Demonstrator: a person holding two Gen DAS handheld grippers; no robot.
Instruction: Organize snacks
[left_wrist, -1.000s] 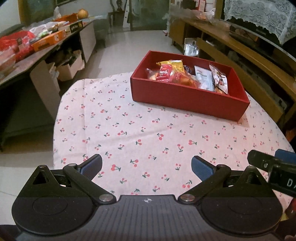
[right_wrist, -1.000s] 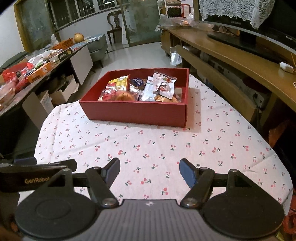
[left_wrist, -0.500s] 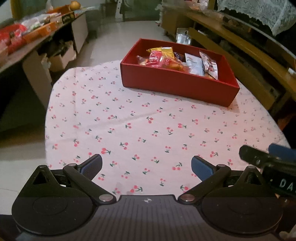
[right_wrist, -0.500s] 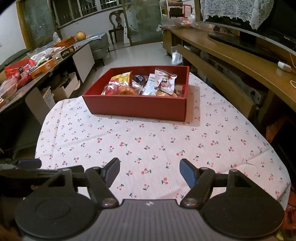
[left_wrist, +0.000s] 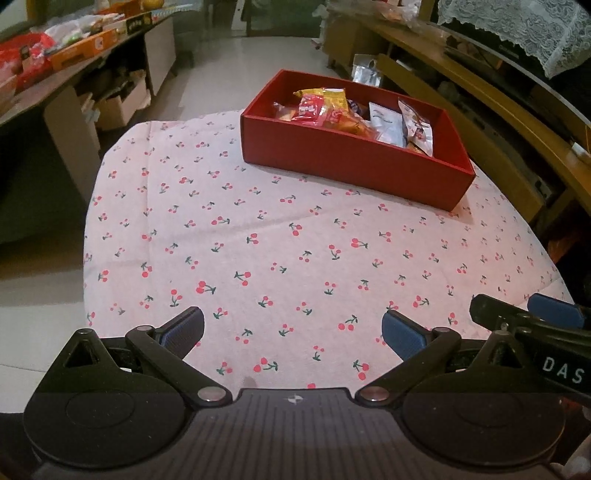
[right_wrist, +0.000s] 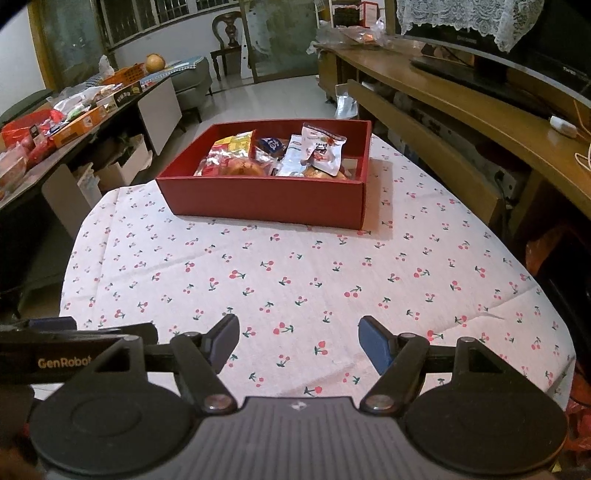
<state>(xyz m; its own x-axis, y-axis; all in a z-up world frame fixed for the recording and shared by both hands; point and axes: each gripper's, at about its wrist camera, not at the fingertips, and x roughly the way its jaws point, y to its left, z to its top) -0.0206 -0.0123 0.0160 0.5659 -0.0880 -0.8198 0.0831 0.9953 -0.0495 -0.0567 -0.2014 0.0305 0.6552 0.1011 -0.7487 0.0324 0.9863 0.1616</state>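
Both grippers, left (left_wrist: 291, 328) and right (right_wrist: 298, 339), hang wide and empty short of the red cardboard box (right_wrist: 266, 199). Snack packets (right_wrist: 321, 151) all sit inside it; looks finished, or next reach goes into the box.

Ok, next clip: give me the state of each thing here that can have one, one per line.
Red box: lidless, on the cherry-print tablecloth, far side.
Snack packets: inside the box, piled loosely, some leaning upright.
Left tongs: open, empty, above bare cloth.
Right tongs: open, empty, above bare cloth.
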